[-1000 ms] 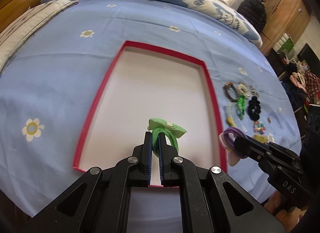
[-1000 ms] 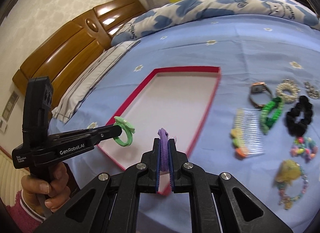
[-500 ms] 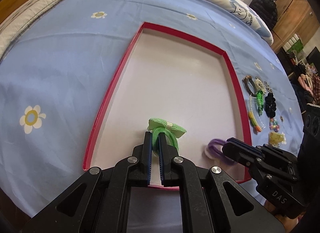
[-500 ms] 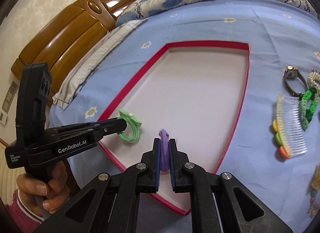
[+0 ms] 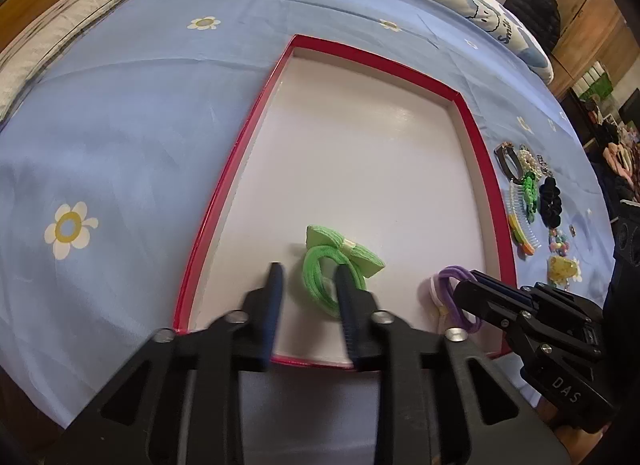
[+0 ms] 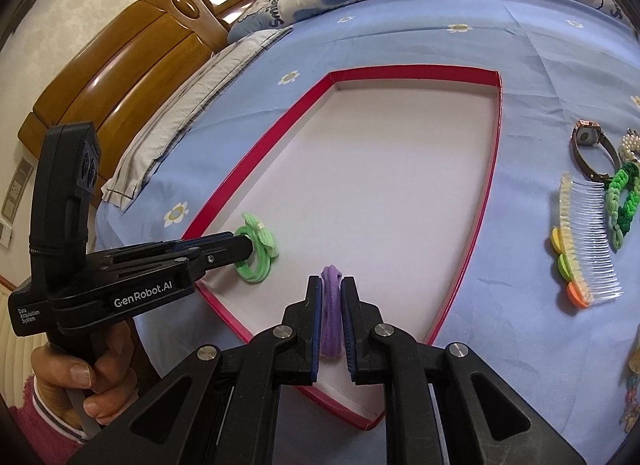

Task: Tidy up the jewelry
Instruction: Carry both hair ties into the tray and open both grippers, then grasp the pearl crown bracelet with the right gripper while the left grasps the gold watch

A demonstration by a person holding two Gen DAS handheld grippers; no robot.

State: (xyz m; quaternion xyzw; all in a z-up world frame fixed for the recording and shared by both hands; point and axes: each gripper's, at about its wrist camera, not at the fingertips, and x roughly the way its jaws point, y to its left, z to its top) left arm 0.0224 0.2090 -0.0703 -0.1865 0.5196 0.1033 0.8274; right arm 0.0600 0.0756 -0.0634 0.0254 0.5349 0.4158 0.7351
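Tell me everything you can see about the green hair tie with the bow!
The green hair tie is a stretchy loop of what looks like soft fabric cord, doubled up, with a ribbed light-green bow knotted in a pale band at its middle. It lies on the white floor of the red-edged tray, near the front left corner. The left gripper has its fingers spread apart around it, one finger reaching through the loop. A purple hair tie sits apart to its right.
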